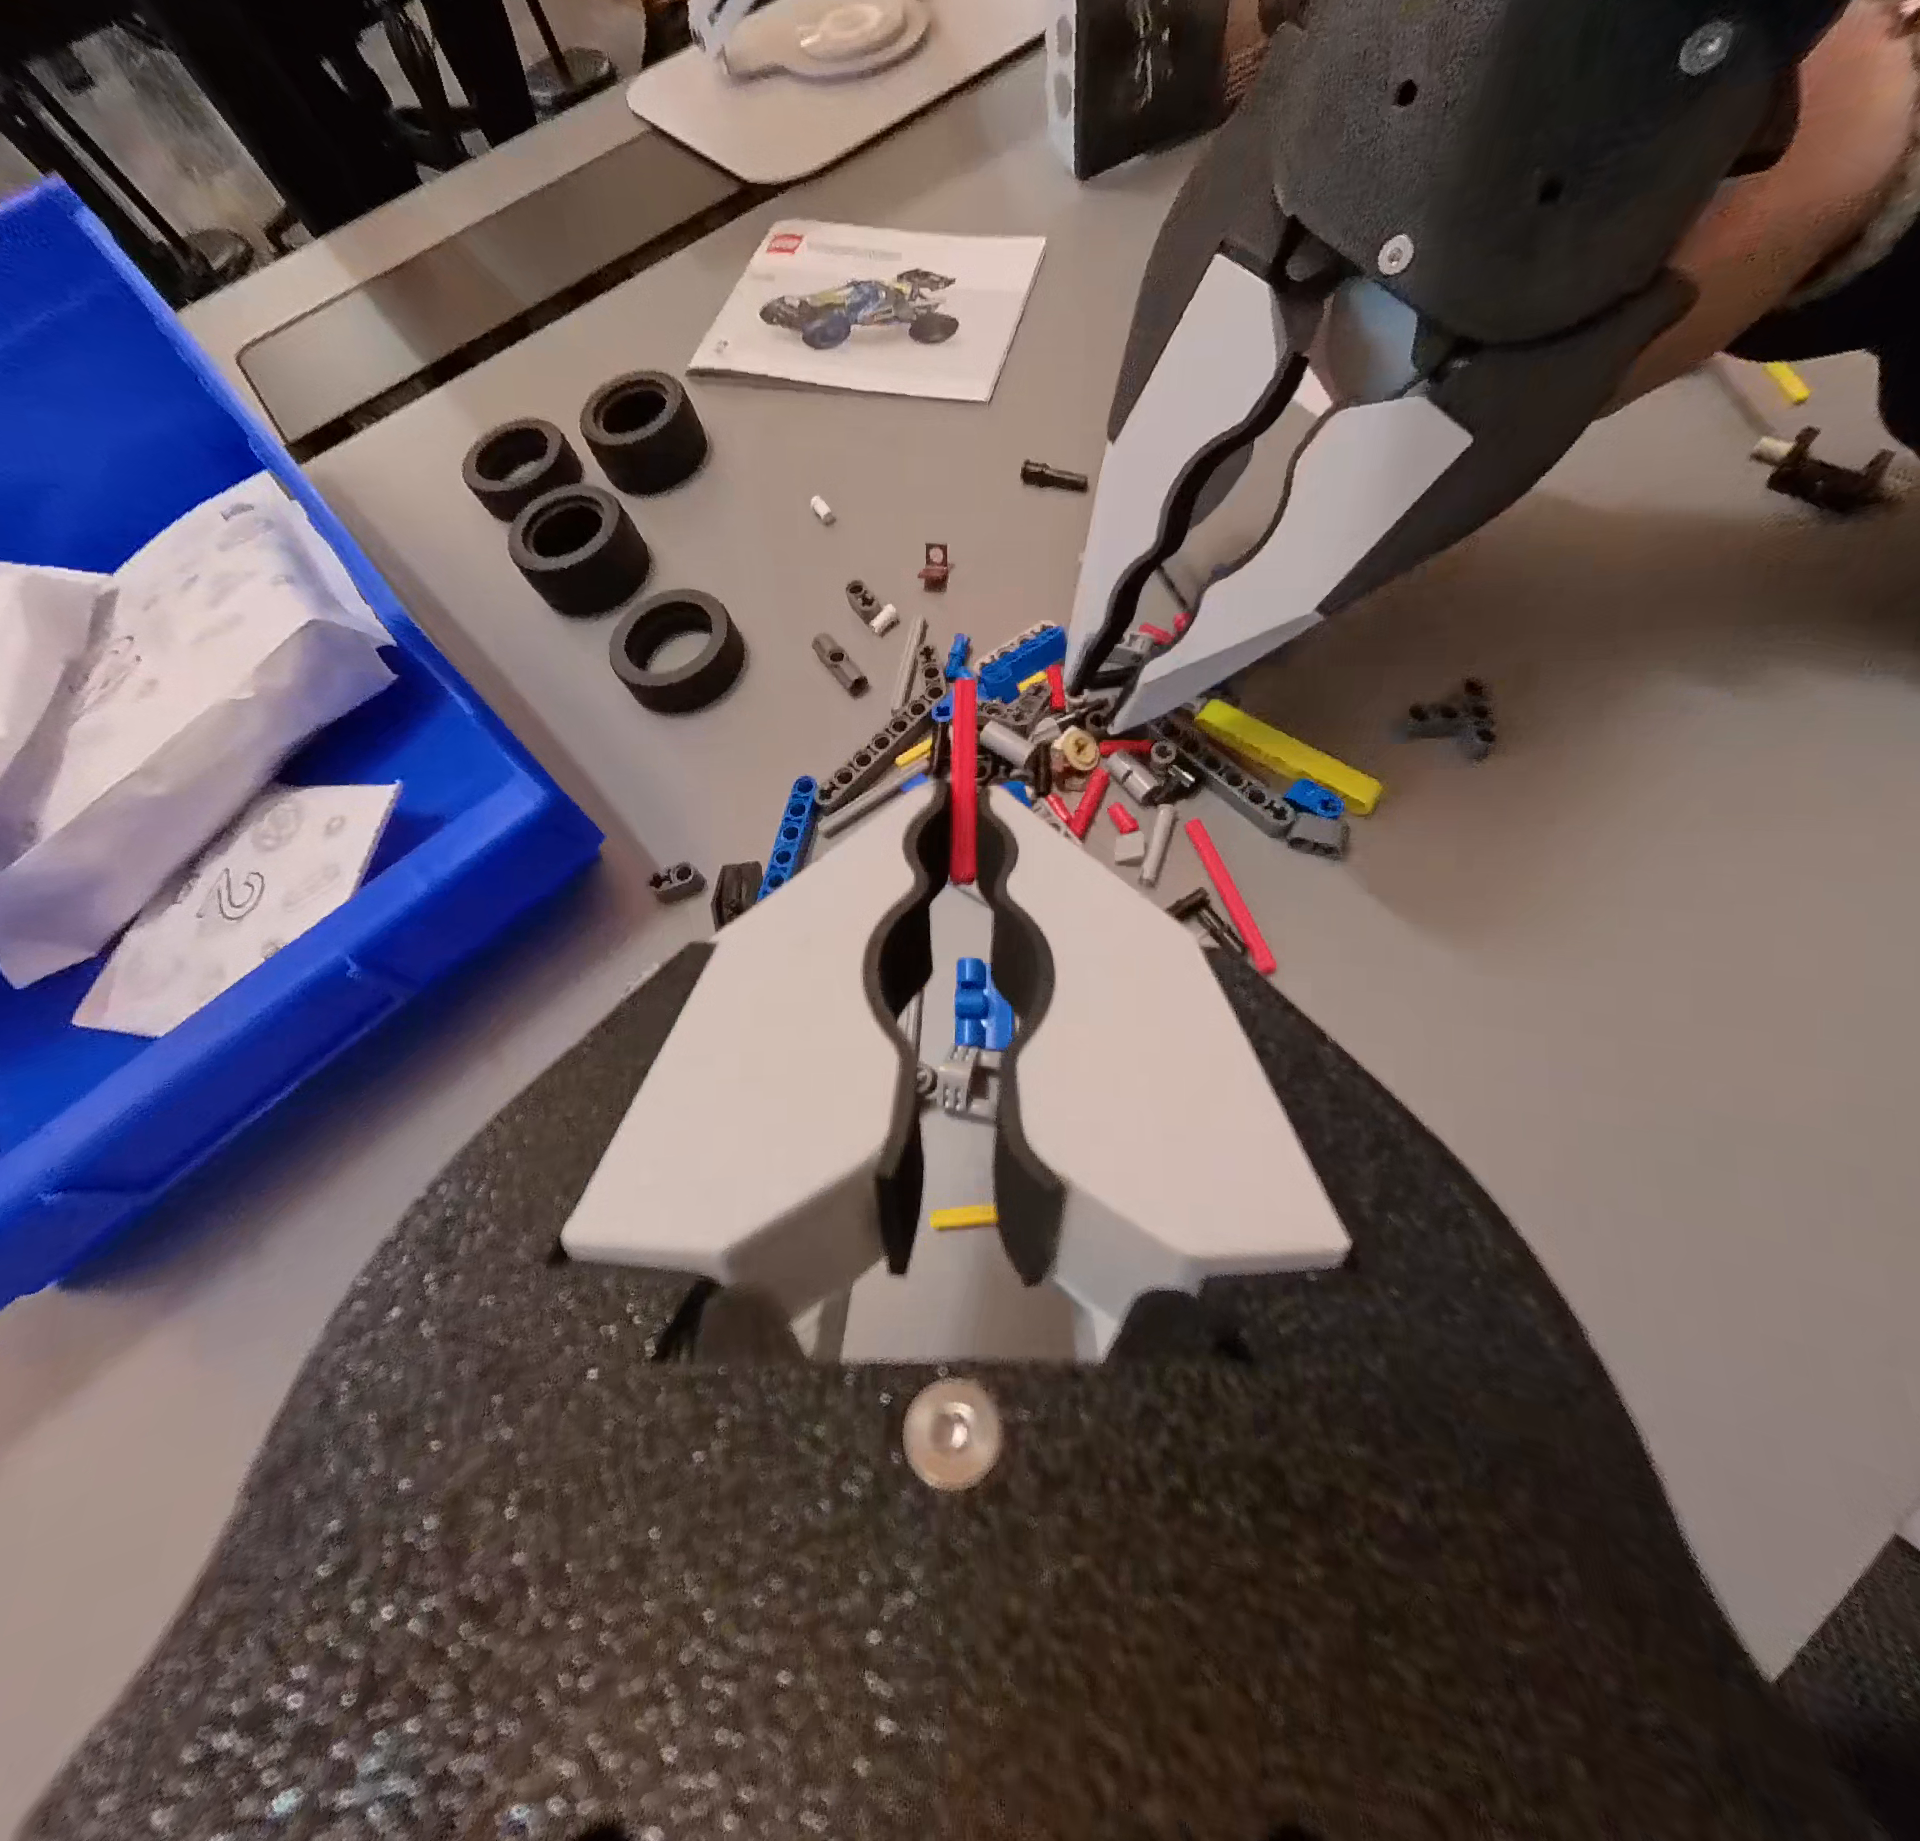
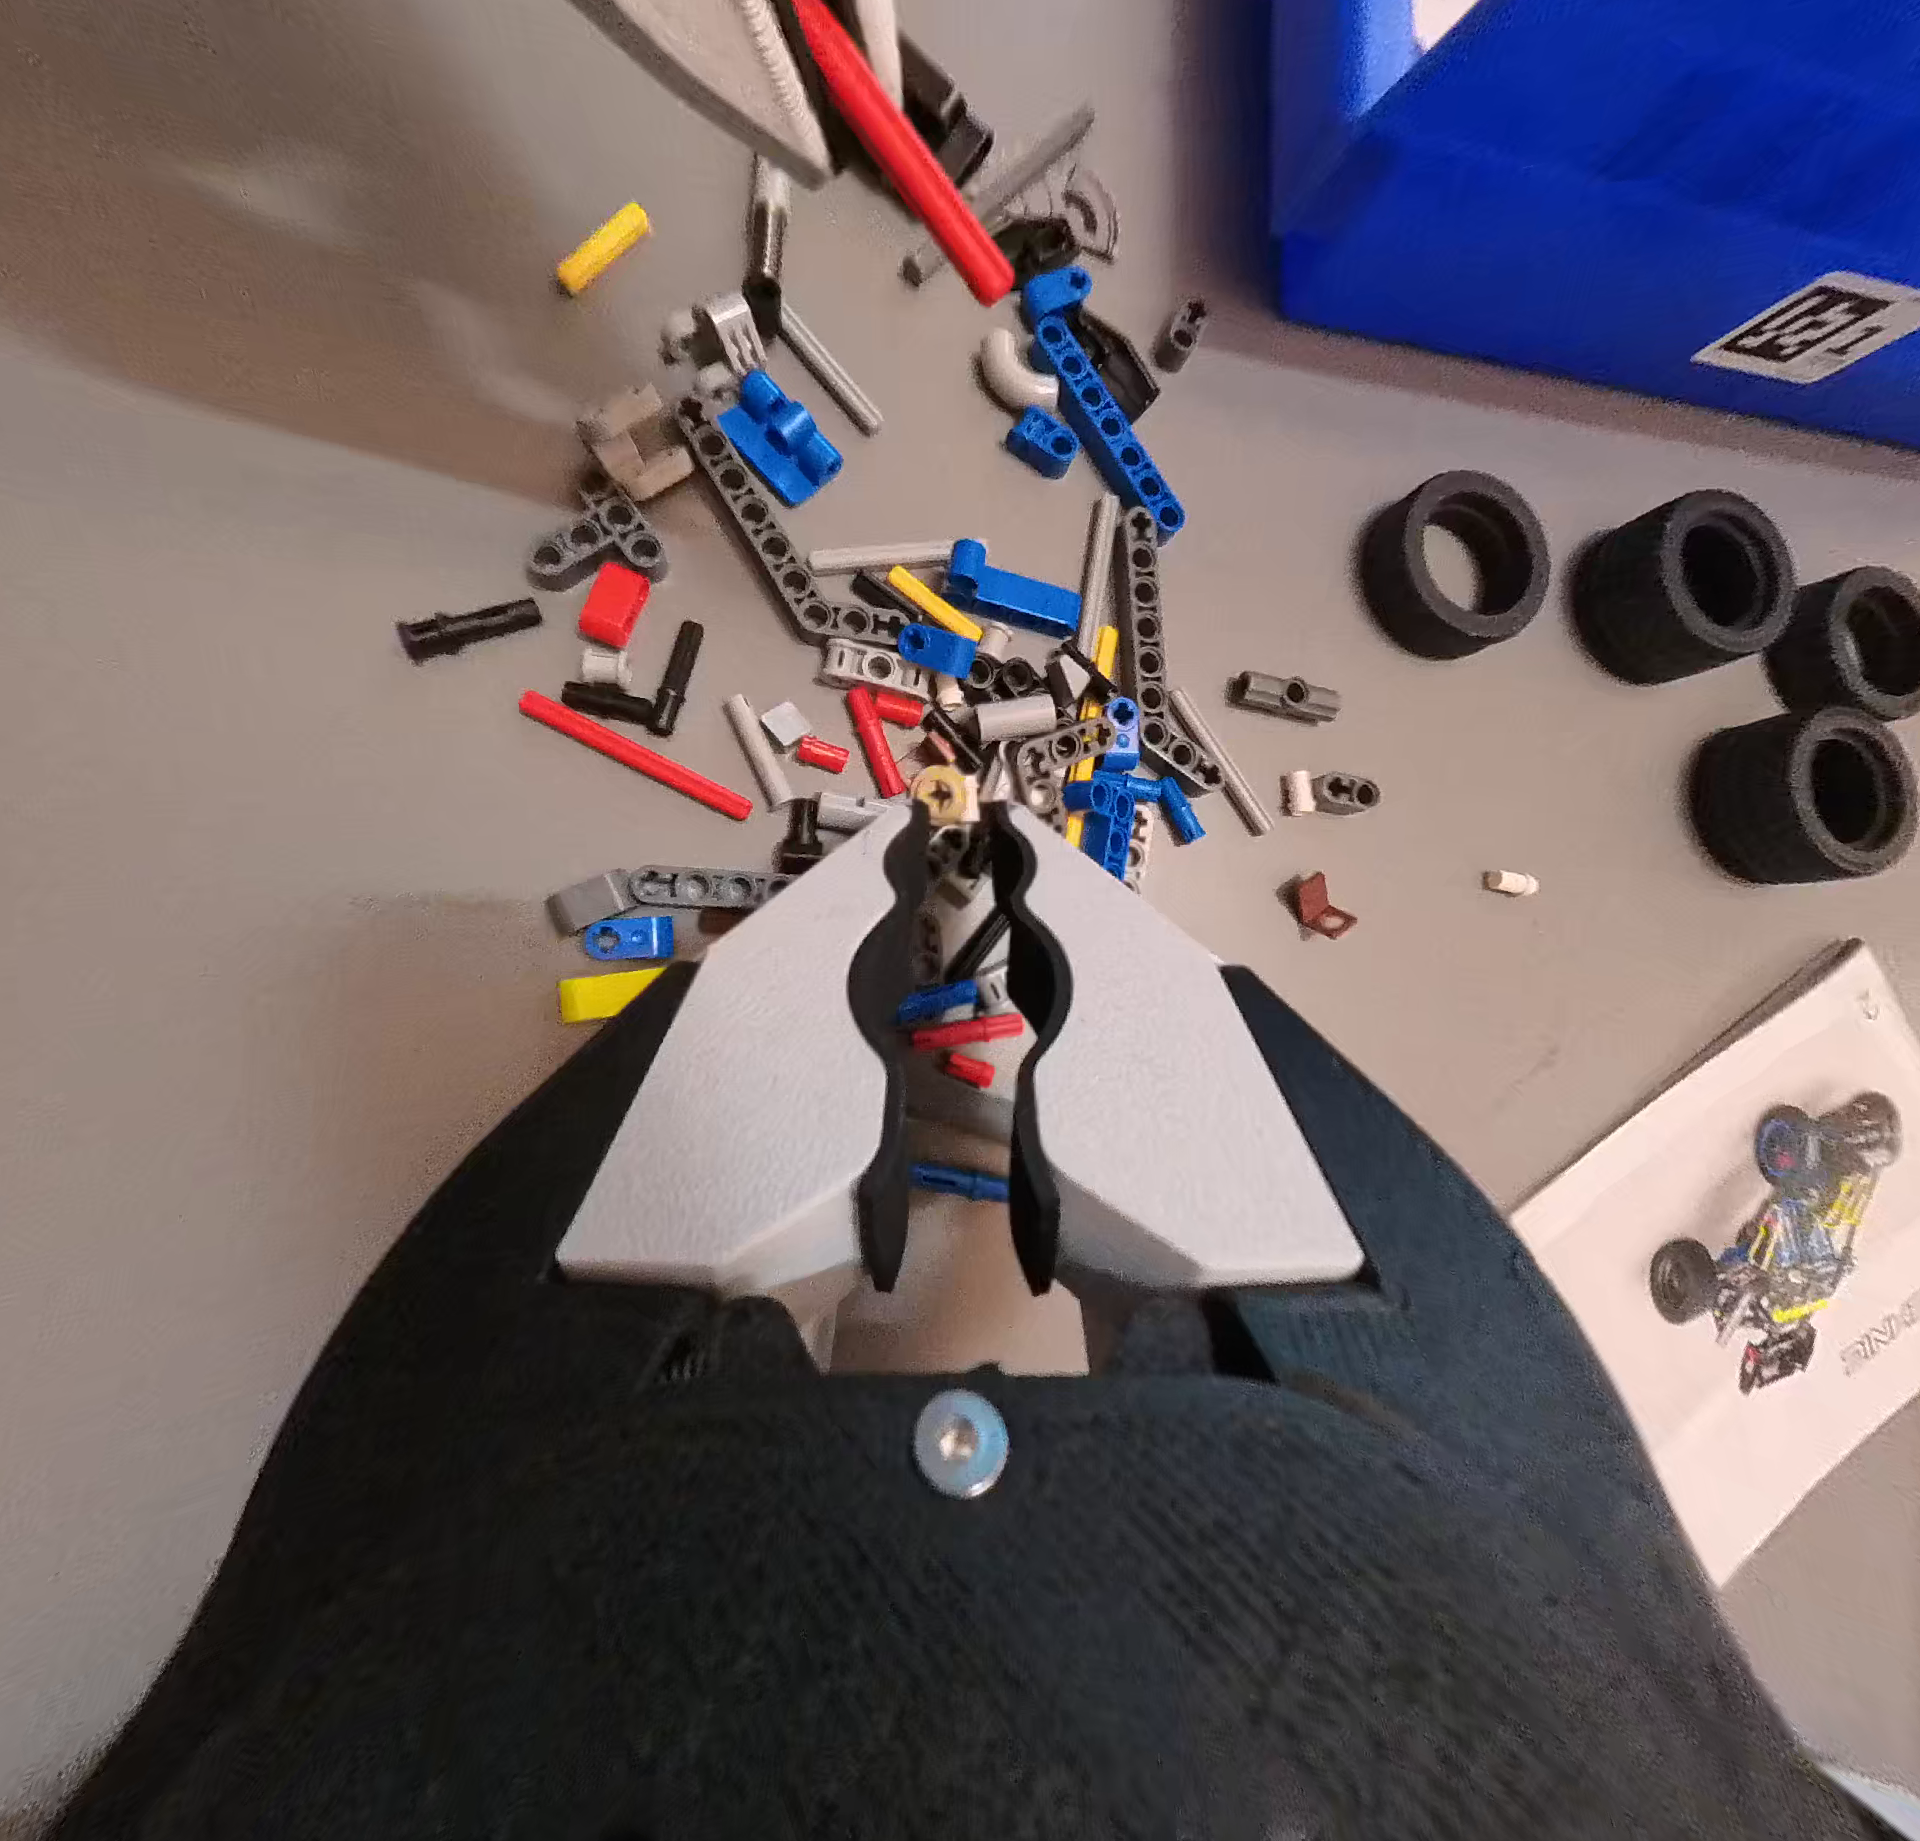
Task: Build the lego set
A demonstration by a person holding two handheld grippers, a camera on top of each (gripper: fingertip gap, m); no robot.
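Over the tabletop (image 1: 1558, 960), left gripper (image 1: 964, 835) jaws are pinching a red axle (image 1: 963, 773); right gripper (image 2: 961, 835) jaws, slightly spread, are probing the parts pile (image 2: 997, 690) — a mating piece probably needs picking next.

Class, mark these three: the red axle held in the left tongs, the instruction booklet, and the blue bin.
Red axle (image 1: 963, 783), left wrist view, mid-shaft beyond the tips.
Instruction booklet (image 1: 873, 311), left wrist view, cover centre.
Blue bin (image 2: 1621, 181), right wrist view, outer wall.

Grey table (image 1: 1558, 1012), dark chair legs (image 1: 343, 77) beyond, soft light.
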